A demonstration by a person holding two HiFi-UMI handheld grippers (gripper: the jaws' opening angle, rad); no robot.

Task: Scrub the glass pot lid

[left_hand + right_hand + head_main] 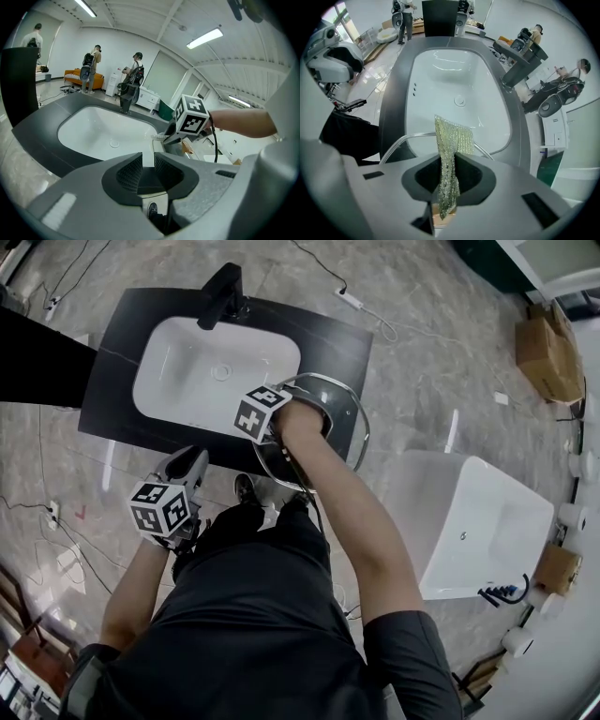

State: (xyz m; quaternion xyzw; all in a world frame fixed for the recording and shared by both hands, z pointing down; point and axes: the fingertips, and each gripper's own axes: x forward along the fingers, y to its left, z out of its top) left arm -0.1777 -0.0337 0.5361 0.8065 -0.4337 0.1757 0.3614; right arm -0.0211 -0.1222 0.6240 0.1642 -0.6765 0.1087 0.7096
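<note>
The glass pot lid, clear with a metal rim, lies on the dark counter at the right end of the white sink. My right gripper is over the lid's left side, shut on a glittery green-silver scrub cloth that hangs out past the jaws. The lid's rim curves just below the right gripper. My left gripper hangs below the counter's front edge, away from the lid. In its own view the left gripper has its jaws close together with nothing between them.
A black faucet stands at the back of the sink. A white tub-shaped fixture stands on the floor at the right, with cardboard boxes beyond it. Cables run across the floor. People stand far behind the counter.
</note>
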